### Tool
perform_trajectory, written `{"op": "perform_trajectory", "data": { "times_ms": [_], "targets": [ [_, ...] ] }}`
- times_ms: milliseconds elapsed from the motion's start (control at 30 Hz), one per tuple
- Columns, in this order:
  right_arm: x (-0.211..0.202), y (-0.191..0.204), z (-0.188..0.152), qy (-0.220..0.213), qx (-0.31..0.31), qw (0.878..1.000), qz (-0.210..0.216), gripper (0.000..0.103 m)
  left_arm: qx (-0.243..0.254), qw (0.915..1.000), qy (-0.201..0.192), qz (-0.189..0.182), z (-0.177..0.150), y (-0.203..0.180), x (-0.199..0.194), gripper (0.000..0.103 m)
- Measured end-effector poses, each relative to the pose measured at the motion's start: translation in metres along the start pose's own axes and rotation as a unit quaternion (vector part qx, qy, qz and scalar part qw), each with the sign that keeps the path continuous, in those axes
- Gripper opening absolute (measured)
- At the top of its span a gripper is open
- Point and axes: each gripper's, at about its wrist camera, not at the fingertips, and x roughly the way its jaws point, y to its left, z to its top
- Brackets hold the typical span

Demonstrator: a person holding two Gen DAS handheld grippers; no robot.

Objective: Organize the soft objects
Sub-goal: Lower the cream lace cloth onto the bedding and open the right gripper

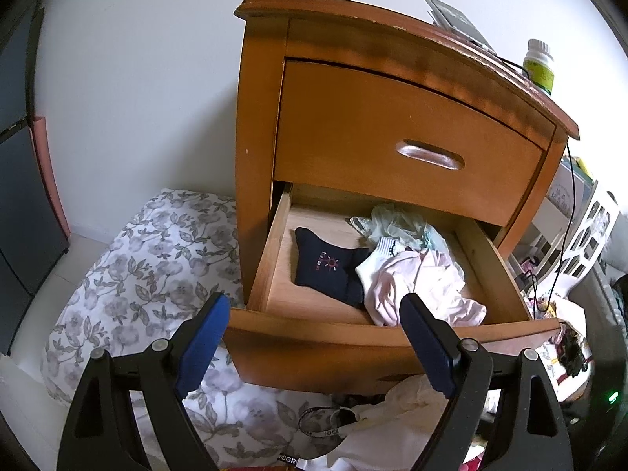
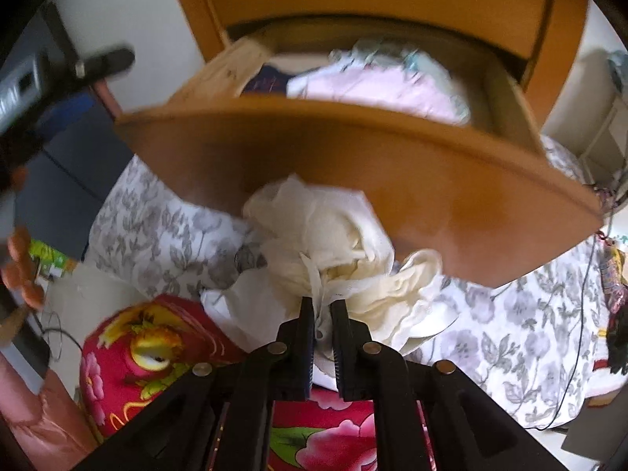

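Observation:
The lower drawer (image 1: 353, 333) of a wooden nightstand (image 1: 392, 117) stands pulled out. Inside lie a navy sock (image 1: 329, 271), a white sock (image 1: 378, 257), a pink garment (image 1: 420, 286) and a pale green cloth (image 1: 396, 223). My left gripper (image 1: 314, 302) hovers open just before the drawer's front, with nothing between its blue pads. My right gripper (image 2: 322, 303) points steeply down, below the drawer front (image 2: 392, 180), and is shut on a crumpled cream cloth (image 2: 322, 231). That cream cloth (image 1: 408, 396) also shows low in the left wrist view.
Grey floral bedding (image 1: 149, 259) lies left of and under the drawer. A red flowered fabric (image 2: 149, 357) sits beneath my right gripper. A green-labelled bottle (image 1: 539, 66) and a flat device (image 1: 459, 23) rest on the nightstand top. Cables and clutter fill the right side.

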Motion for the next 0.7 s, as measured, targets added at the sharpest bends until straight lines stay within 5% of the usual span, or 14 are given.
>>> {"op": "perform_trajectory", "data": {
  "times_ms": [333, 467, 700],
  "targets": [
    [-0.038, -0.018, -0.008, -0.090, 0.082, 0.992, -0.028, 0.051, 0.022, 0.9997, 0.003, 0.011, -0.007, -0.010, -0.012, 0.089],
    [-0.053, -0.017, -0.008, -0.112, 0.083, 0.990, -0.036, 0.063, 0.031, 0.9992, 0.005, 0.023, -0.009, -0.012, -0.016, 0.089],
    [-0.075, -0.019, -0.006, -0.158, 0.087, 0.982, -0.063, 0.098, 0.024, 0.9992, 0.002, 0.033, -0.010, -0.009, -0.026, 0.089]
  ]
}}
